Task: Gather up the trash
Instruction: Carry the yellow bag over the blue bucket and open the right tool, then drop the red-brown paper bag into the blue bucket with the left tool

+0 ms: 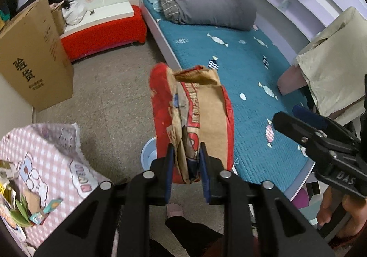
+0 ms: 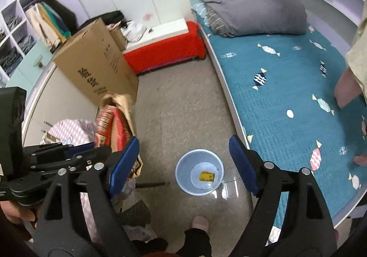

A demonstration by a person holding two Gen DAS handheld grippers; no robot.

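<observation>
My left gripper (image 1: 187,162) is shut on the lower end of a crumpled red and brown paper bag (image 1: 197,114), which sticks out ahead of the pads over the floor. The right wrist view shows the same bag (image 2: 115,123) at the left, above the left gripper (image 2: 96,150). My right gripper (image 2: 183,142) stands wide open with nothing between its blue pads (image 2: 125,162); it also shows at the right edge of the left wrist view (image 1: 296,119). On the floor below it sits a pale blue bin (image 2: 183,165) with a yellow scrap (image 2: 207,176) inside. The bag hides most of the bin (image 1: 148,153) in the left wrist view.
A bed with a teal cover (image 2: 286,87) and grey duvet (image 2: 254,9) runs along the right. A tall cardboard box (image 2: 96,66) and a red bench (image 2: 165,50) stand at the back left. A pink checked cloth (image 1: 50,160) with wrappers lies lower left. A person's slippered foot (image 2: 200,222) is near the bin.
</observation>
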